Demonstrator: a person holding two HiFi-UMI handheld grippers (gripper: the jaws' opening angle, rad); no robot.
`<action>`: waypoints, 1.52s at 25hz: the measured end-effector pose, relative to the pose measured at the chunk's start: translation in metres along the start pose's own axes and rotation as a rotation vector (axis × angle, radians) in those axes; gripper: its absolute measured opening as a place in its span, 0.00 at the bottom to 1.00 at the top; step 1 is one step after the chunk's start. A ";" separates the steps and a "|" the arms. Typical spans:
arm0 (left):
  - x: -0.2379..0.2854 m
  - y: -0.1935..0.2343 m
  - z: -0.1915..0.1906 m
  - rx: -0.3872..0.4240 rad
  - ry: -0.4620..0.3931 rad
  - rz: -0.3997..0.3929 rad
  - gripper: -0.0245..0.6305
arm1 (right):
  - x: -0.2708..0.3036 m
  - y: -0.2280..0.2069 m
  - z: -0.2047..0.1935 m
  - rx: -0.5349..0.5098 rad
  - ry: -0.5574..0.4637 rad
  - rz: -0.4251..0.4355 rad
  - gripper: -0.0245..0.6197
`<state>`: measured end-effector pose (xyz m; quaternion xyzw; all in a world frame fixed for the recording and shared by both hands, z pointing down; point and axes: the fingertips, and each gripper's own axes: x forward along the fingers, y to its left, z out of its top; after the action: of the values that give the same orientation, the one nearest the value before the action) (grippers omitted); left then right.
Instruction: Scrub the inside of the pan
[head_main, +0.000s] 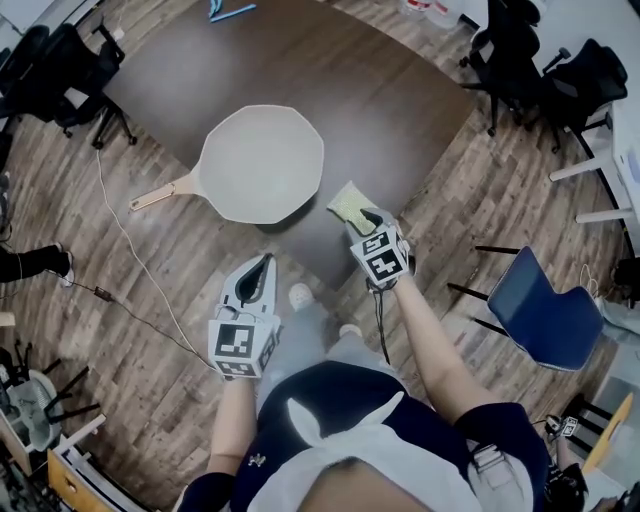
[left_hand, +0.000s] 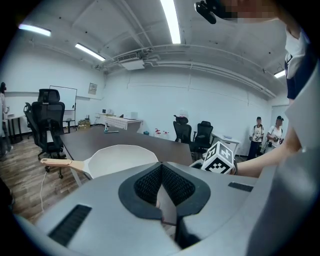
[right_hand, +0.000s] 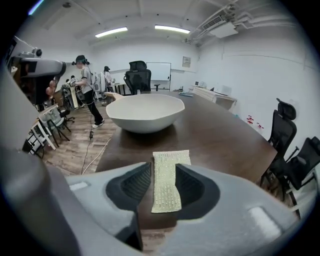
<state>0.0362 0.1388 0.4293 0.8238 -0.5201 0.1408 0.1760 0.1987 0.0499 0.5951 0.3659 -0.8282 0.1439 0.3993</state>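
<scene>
sponge (right_hand: 167, 192) on the table (right_hand: 220, 135) between wide-open jaws of the right tool (right_hand: 164, 166) (left tool (left_hand: 161, 168) closed, empty)

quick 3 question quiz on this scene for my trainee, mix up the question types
1. Fill in: in the head view, the pan's handle points toward the picture's ___.
2. True or false: the left tool's jaws are together.
3. Where is the sponge? A in the pan; B between the right tool's jaws; C between the left tool's jaws.
Key: 1 left; 2 true; 3 B.
</scene>
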 end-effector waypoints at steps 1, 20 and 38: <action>0.002 0.003 0.000 0.000 0.001 -0.004 0.04 | 0.005 -0.004 -0.001 -0.002 0.019 -0.003 0.27; 0.019 0.067 0.003 -0.003 0.003 -0.041 0.04 | 0.054 -0.033 -0.027 0.087 0.273 0.006 0.23; 0.006 0.098 -0.038 -0.122 0.045 -0.021 0.04 | 0.051 -0.008 -0.023 -0.002 0.244 -0.006 0.06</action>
<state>-0.0522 0.1113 0.4804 0.8135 -0.5151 0.1255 0.2392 0.1955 0.0315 0.6485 0.3480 -0.7725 0.1854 0.4978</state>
